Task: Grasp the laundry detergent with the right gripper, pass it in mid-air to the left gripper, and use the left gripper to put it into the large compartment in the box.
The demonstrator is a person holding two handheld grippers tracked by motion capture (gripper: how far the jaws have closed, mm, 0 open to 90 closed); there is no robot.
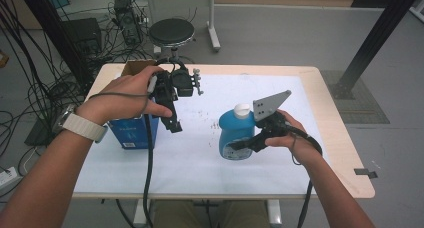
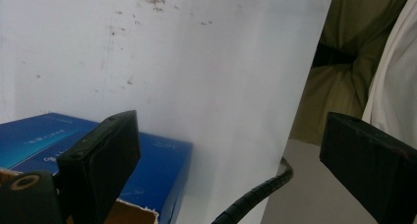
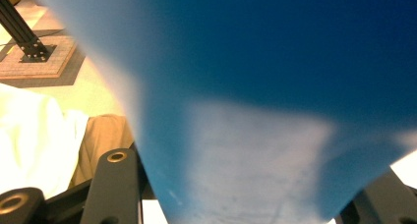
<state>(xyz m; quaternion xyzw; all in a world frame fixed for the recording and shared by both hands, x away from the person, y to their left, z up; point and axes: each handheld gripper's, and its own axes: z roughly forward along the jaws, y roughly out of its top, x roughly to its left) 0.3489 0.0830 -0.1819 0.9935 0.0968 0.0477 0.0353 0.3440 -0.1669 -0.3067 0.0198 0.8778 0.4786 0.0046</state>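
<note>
Forearms are entering from the near table edge. Right gripper (image 1: 240,145) is clamping the lower body of the blue bottle (image 1: 235,130), its jaws closed on it, on the white mat (image 1: 200,158). Left gripper (image 1: 172,120) is hanging with jaws spread wide, holding nothing, just beside the blue carton (image 1: 132,133); white lettering on that carton is too small to read. Beyond the table, a black stool (image 1: 171,32) is standing among cables.

We see a light wooden counter (image 1: 330,119) with rounded corners, nearly all of it covered by a white sheet (image 1: 195,158) — speckled with small dark marks near its middle. On the sheet's left part stands an open blue box (image 1: 134,131) — its cardboard flaps up.
</note>
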